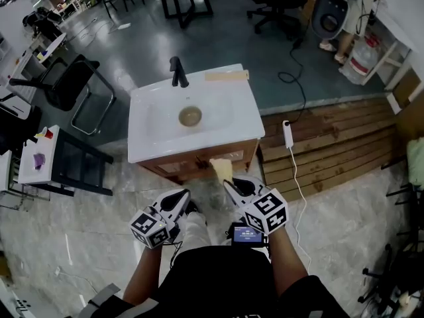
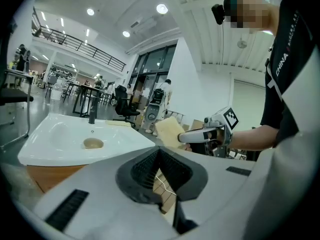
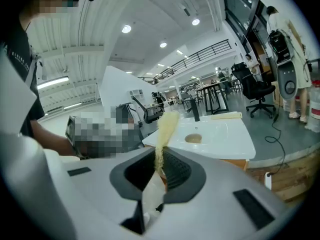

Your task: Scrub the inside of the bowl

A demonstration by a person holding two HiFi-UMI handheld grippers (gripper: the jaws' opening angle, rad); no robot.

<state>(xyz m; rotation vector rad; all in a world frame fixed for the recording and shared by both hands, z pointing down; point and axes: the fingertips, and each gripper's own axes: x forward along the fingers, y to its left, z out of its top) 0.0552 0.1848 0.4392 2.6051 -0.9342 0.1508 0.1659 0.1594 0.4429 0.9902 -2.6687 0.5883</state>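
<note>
A small tan bowl point(image 1: 190, 116) sits in the basin of a white sink point(image 1: 152, 144) on a wooden cabinet, with a black faucet point(image 1: 177, 71) behind it. Both grippers hang in front of the cabinet, well short of the bowl. My right gripper point(image 1: 230, 185) is shut on a yellow sponge point(image 1: 222, 169) that sticks up from its jaws; in the right gripper view the sponge point(image 3: 163, 129) stands edge-on before the bowl point(image 3: 193, 138). My left gripper point(image 1: 181, 197) is shut with nothing in it. From the left gripper view, the closed left gripper point(image 2: 159, 154) points past the bowl point(image 2: 93, 143) and the sponge point(image 2: 169, 130).
A pale wooden strip point(image 1: 227, 76) lies on the sink's back rim. A white power strip point(image 1: 289, 133) and its cable lie on the wooden decking at right. A black chair point(image 1: 69, 85) and a white side table point(image 1: 40, 154) stand at left.
</note>
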